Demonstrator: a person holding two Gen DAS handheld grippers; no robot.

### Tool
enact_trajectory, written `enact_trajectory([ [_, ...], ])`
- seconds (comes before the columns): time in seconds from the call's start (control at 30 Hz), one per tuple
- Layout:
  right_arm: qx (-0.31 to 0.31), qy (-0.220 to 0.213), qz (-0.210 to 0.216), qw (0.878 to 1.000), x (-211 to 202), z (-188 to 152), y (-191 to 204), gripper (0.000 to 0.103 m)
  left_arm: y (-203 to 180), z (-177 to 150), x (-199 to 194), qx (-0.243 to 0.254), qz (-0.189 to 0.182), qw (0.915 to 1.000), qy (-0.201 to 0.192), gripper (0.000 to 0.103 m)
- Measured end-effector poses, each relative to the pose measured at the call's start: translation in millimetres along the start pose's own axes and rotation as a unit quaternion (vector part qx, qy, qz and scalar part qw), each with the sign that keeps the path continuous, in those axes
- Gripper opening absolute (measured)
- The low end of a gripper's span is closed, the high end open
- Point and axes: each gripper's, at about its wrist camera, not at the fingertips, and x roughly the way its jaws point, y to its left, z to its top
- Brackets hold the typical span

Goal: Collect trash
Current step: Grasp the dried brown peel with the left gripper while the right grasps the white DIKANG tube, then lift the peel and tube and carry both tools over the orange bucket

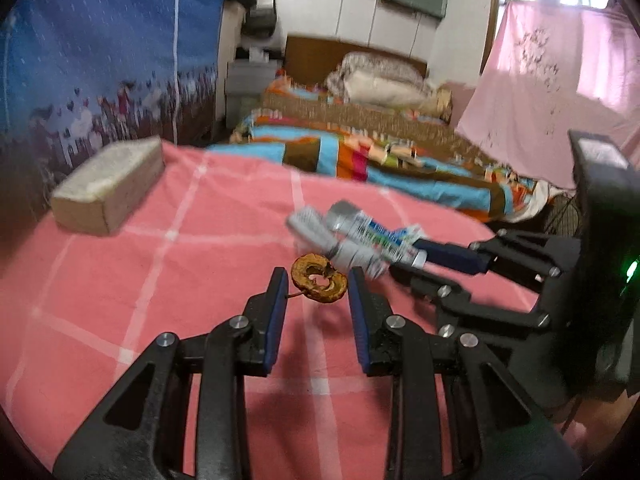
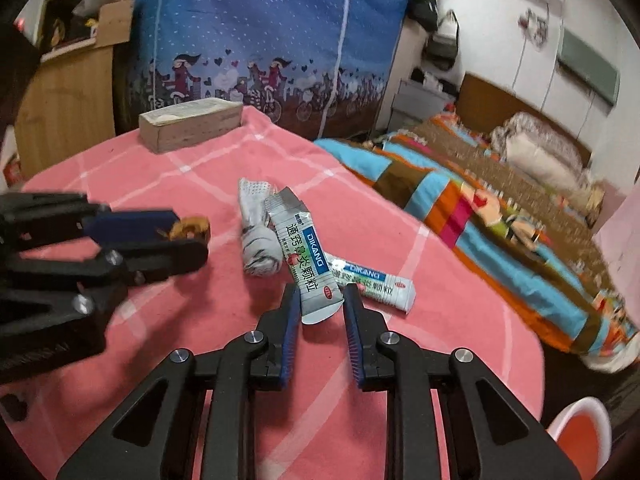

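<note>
A brown dried fruit ring (image 1: 319,282) hangs just above the pink checked cloth (image 1: 160,280), and my left gripper (image 1: 318,276) is shut on it; the right wrist view shows the ring (image 2: 190,229) at the left gripper's (image 2: 192,236) tips. My right gripper (image 2: 322,292) is shut on the near end of a grey-white medicine sachet (image 2: 306,256) with blue print. A second sachet (image 2: 372,282) lies under it on the cloth. A crumpled white wrapper (image 2: 258,240) rests just left of them. From the left wrist, the right gripper (image 1: 408,260) pinches the sachet (image 1: 384,240).
A brown tissue box (image 2: 192,124) stands at the table's far left corner. Beyond the table edge lies a bed with a striped blanket (image 2: 480,208). A blue fabric wardrobe (image 2: 260,40) stands behind. A white and red stool (image 2: 576,436) sits low at the right.
</note>
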Motion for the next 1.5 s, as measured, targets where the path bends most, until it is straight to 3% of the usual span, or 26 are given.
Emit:
enact_trajectory([
  [0.17, -0.025, -0.045, -0.034, 0.998, -15, -1, 9, 0.02, -2, -1, -12, 0.007, 0.006, 0.9993, -0.035, 0.034],
  [0.43, 0.055, -0.126, -0.02, 0.99, -48, -7, -21, 0.02, 3, -3, -28, -0.008, 0.009, 0.997, -0.077, 0.034],
  [0.77, 0.087, -0.224, -0.035, 0.97, -88, -23, -24, 0.02, -7, -6, -48, 0.006, 0.024, 0.9914, -0.129, 0.034],
  [0.97, 0.108, -0.265, -0.042, 0.957, -108, -32, -32, 0.02, -13, -7, -61, -0.012, 0.012, 0.9869, -0.16, 0.034],
  [1.2, 0.137, -0.302, -0.056, 0.942, -136, -43, -50, 0.02, -44, -5, -76, 0.014, 0.012, 0.978, -0.208, 0.034],
  [1.5, 0.171, -0.333, -0.089, 0.923, -178, -66, -81, 0.02, -98, 11, -86, 0.053, -0.029, 0.9695, -0.238, 0.034],
])
